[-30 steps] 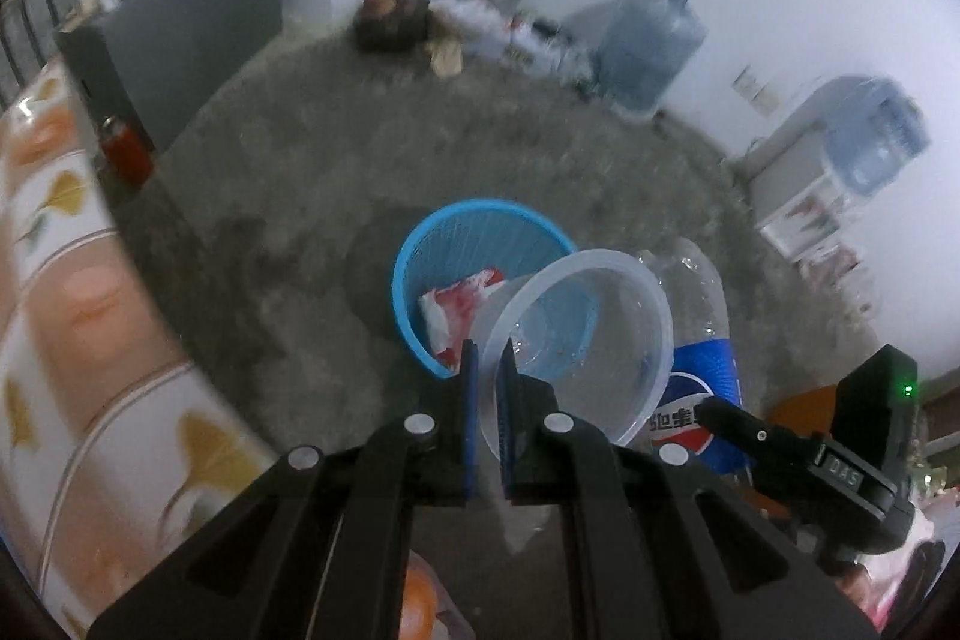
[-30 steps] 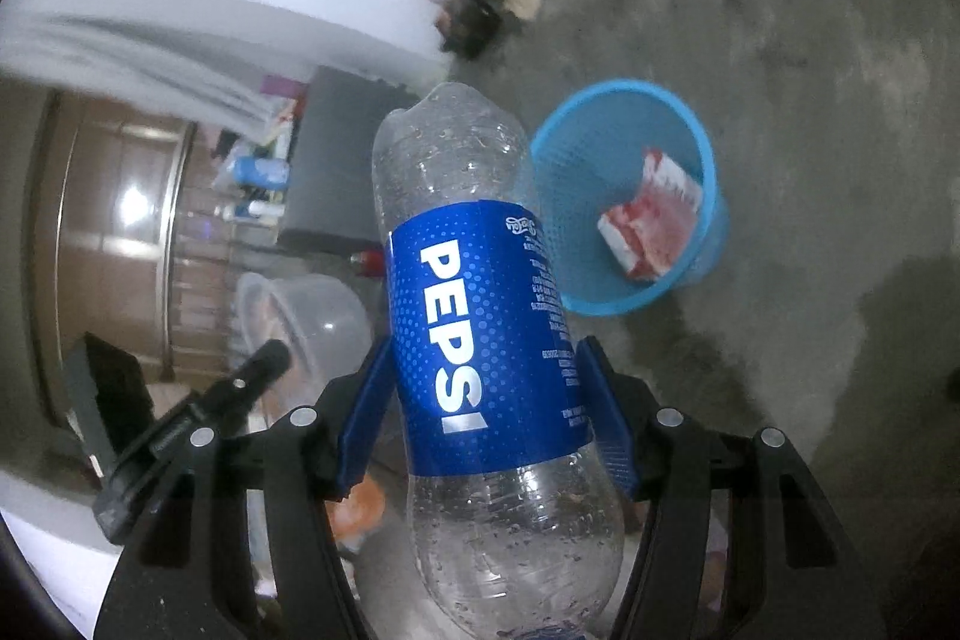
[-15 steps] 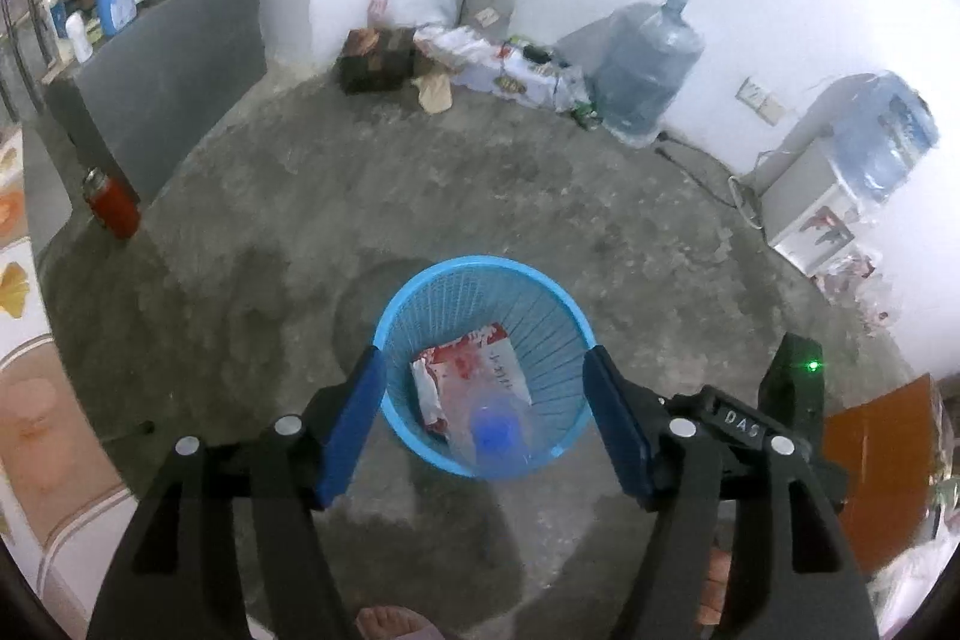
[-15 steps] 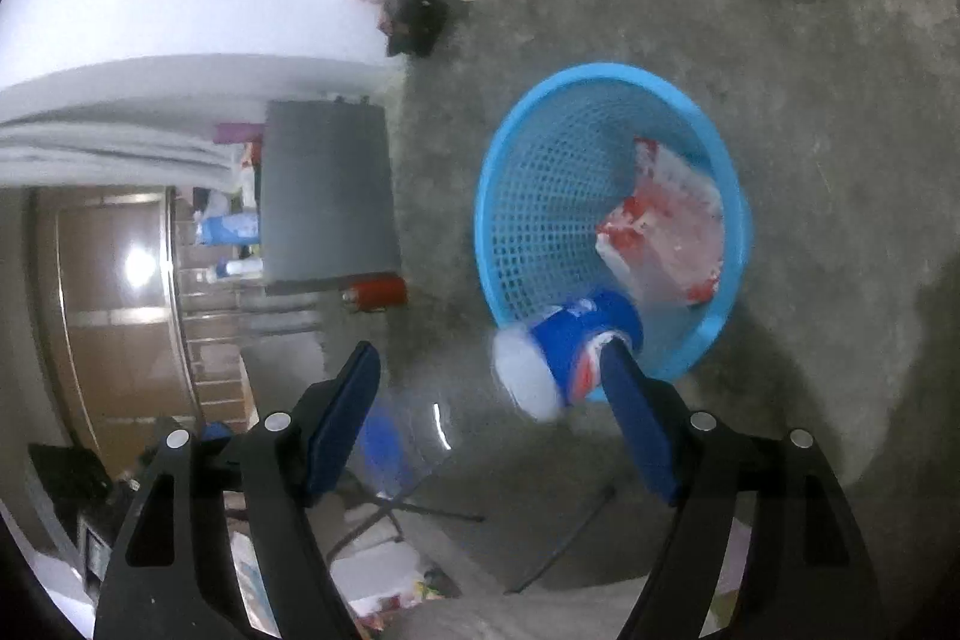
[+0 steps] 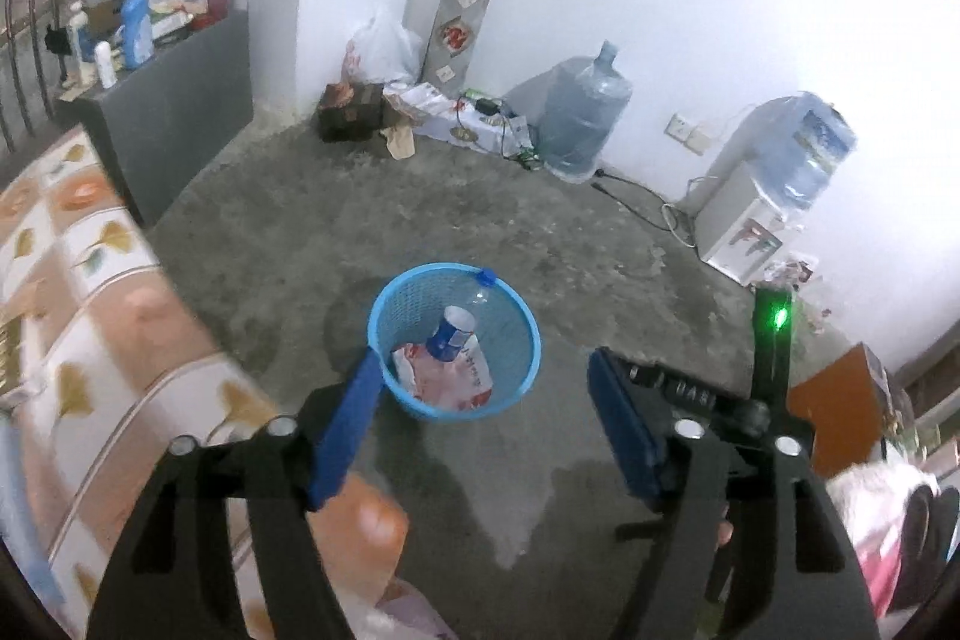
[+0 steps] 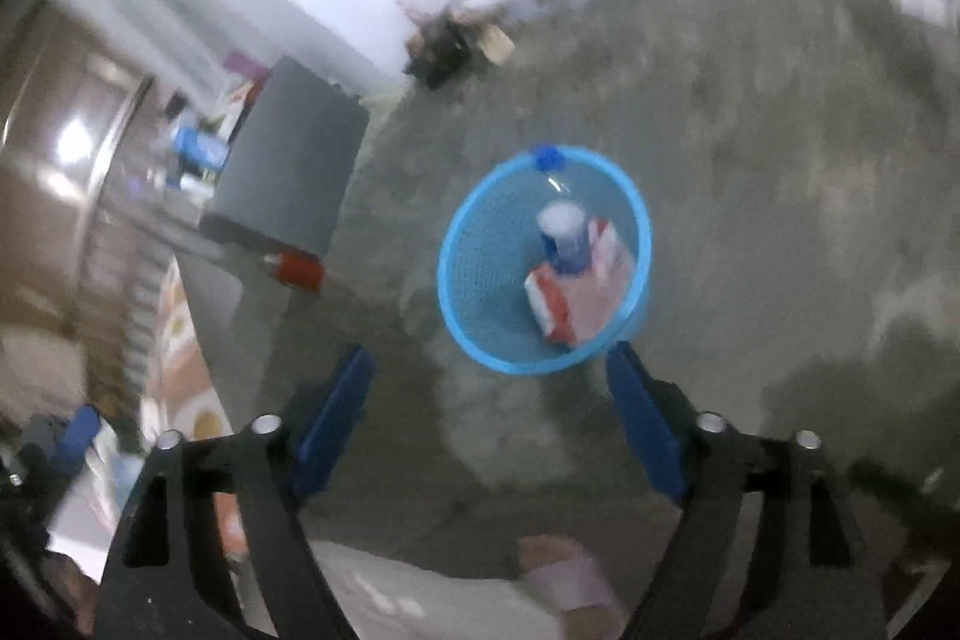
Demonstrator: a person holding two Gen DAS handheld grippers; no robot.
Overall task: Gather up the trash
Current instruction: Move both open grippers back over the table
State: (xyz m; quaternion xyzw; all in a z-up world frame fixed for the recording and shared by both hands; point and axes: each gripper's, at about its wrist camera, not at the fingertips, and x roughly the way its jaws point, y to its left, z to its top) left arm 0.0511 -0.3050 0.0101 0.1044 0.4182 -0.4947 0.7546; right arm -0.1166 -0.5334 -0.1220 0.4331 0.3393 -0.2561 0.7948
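A water jug (image 5: 581,119) stands by the wall, well apart from a grey cabinet (image 5: 174,100).

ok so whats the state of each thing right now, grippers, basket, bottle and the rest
left gripper: open, empty
right gripper: open, empty
blue basket: upright on the floor, holding trash
pepsi bottle: inside the basket, leaning, capped end at the rim
red and white wrapper: lying in the basket under the bottle
water jug: upright by the wall
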